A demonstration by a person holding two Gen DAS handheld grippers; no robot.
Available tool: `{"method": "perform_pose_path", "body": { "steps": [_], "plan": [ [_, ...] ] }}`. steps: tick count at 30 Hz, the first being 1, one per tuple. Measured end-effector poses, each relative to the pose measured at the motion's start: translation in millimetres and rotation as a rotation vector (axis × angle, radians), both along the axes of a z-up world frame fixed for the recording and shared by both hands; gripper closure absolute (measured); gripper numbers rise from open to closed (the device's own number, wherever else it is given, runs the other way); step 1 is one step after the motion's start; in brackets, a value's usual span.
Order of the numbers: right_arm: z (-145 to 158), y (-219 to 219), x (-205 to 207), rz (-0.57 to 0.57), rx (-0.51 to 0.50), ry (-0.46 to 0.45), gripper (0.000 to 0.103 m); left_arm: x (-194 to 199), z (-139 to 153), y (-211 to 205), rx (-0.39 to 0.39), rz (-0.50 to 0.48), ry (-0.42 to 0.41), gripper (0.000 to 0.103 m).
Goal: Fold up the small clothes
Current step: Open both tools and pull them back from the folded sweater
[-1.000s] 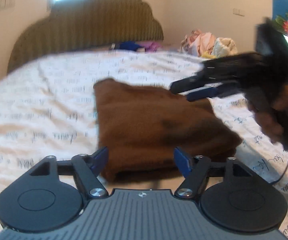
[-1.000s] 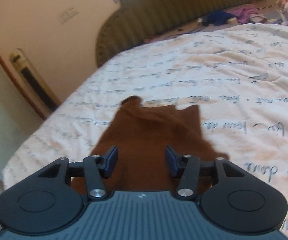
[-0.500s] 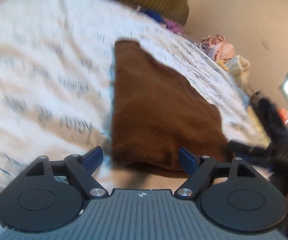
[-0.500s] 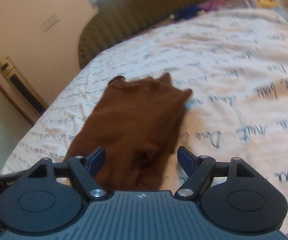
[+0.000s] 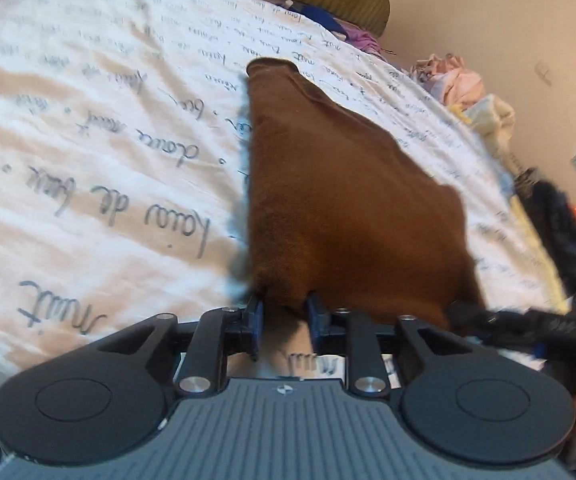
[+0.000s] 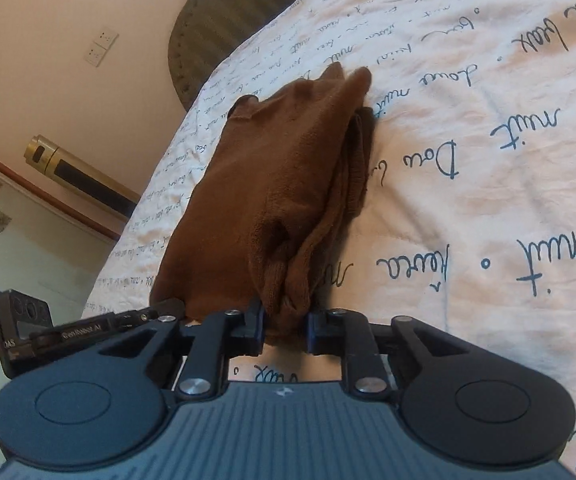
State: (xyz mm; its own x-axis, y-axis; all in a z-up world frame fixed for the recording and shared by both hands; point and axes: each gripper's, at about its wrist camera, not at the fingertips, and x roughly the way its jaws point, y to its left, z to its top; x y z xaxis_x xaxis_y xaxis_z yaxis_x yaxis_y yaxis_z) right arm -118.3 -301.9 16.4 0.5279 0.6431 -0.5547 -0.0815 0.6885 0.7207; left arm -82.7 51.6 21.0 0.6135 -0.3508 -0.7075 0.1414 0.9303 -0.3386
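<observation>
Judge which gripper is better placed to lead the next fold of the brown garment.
Neither clearly: the left gripper and right gripper each pinch a near corner of the brown garment. Likely both lift together toward the far edge.

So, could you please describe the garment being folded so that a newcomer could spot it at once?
Start from the bed's white cover printed with blue handwriting. On it lies one brown knitted garment, partly folded, its near edge pinched by the left gripper and the right gripper. It is the only dark, plain item there; the other clothes, pale, sit heaped farther off.
</observation>
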Motion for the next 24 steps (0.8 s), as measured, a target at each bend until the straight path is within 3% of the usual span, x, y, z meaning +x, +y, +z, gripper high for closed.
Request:
{"method": "perform_pose_path", "body": {
  "steps": [1,3,4,5,7,11,14,19,24],
  "plan": [
    [7,3,-6,-0.01,-0.041,-0.021,0.072,-13,7,-5,0.069,-0.013,-0.062,0.07],
    [27,12,-28,-0.024,-0.189,-0.123,0.052,-43,19,-20,0.223,-0.004,-0.211,0.037],
    [34,20,-41,-0.044,-0.28,-0.179,0.023,-57,21,-26,0.269,-0.005,-0.281,0.013],
    [39,27,-55,-0.065,-0.363,-0.222,0.004,-68,21,-32,0.294,-0.017,-0.335,0.008],
    [36,42,-70,-0.068,-0.485,-0.248,0.003,-72,15,-47,0.324,-0.054,-0.349,0.009],
    [14,74,-63,-0.097,-0.678,-0.151,0.003,-53,-11,-63,0.36,0.0,-0.252,0.01],
    [12,90,-66,-0.183,-0.793,-0.177,0.0,-43,-23,-59,0.363,0.032,-0.204,0.0],
    [0,89,-59,-0.291,-0.75,-0.171,0.0,-42,-24,-55,0.351,0.029,-0.196,0.0],
    [-1,92,-63,-0.311,-0.754,-0.192,0.0,-42,-25,-56,0.352,0.03,-0.197,0.0]
  ]
}}
